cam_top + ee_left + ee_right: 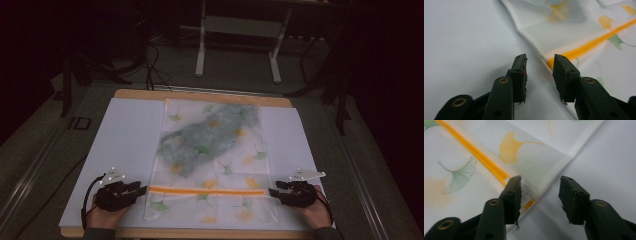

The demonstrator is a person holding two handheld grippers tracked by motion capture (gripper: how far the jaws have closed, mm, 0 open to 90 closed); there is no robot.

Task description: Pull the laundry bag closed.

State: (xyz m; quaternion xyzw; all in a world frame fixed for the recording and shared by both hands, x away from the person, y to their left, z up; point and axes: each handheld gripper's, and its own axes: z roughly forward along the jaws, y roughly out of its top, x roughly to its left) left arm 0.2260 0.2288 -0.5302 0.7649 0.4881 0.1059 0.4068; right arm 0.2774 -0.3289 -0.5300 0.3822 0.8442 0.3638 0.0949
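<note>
A sheer white mesh laundry bag printed with yellow and green ginkgo leaves (210, 150) lies flat on the white-covered tabletop (125, 140), a pale blue-green garment (210, 135) showing through its upper half. Its orange zipper (207, 190) runs straight across near the person's edge and looks closed, though this is a judgement. The left tool (141, 189) and right tool (273, 192) sit at the zipper's two ends, jaws spread and pinching nothing, so any lifting, folding or unzipping appears yet to start.
</note>
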